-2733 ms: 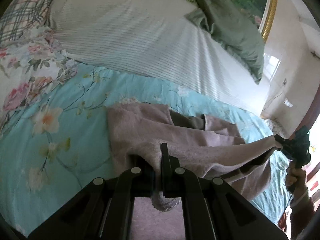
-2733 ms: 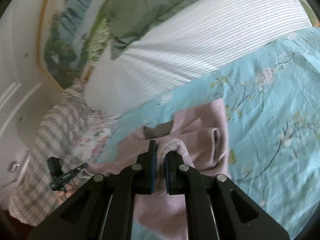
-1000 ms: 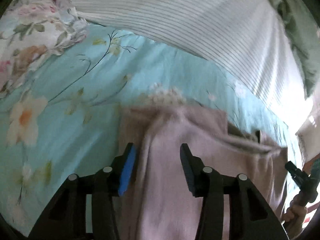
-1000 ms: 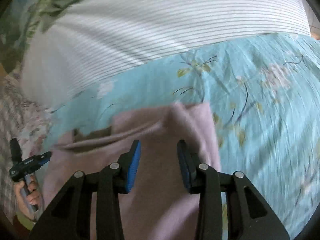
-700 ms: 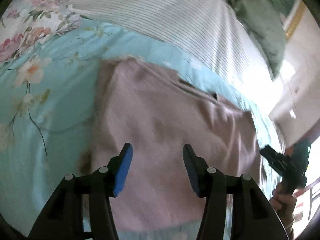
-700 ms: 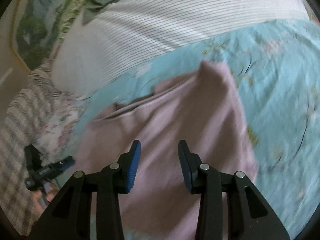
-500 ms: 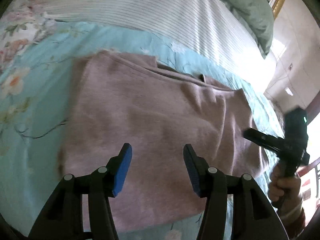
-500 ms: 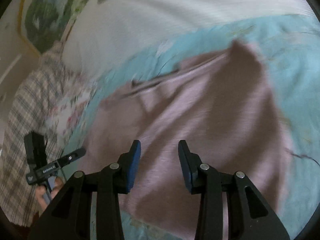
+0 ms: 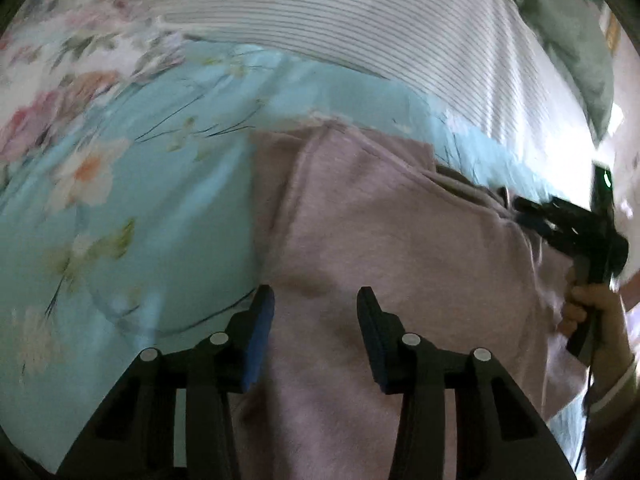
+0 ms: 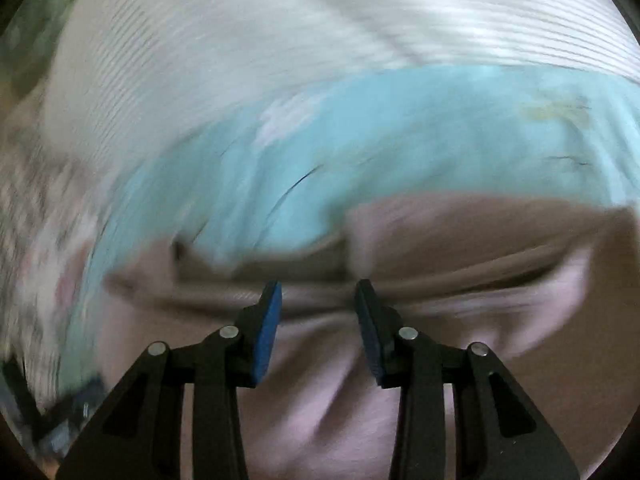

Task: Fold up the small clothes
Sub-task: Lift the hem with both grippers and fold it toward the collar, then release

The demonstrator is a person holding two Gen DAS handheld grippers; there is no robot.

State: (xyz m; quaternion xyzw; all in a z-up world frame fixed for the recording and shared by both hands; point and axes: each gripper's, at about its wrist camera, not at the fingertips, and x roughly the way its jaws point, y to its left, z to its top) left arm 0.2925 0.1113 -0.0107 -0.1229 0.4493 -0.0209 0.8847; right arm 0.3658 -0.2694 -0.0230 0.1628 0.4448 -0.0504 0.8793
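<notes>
Jaws of the left gripper [image 9: 316, 312] stand apart and are closing, those of the right gripper [image 10: 318, 306] stand apart, and neither pinches anything. I judge either could catch a single layer or bunch the folded pink garment [image 9: 400, 248], undoing the fold. It lies flat on the floral bed sheet [image 9: 140, 220], filling each frame's lower centre beneath both pairs.

Both grippers no longer pinch the pink garment [image 9: 400, 248]; it now lies flat on the bedsheet [image 9: 160, 216]. Left gripper [image 9: 316, 312] sits over its left edge, jaws closing, nothing between. Right gripper [image 10: 318, 312], jaws apart, is now low near the collar, though blur hides detail.
</notes>
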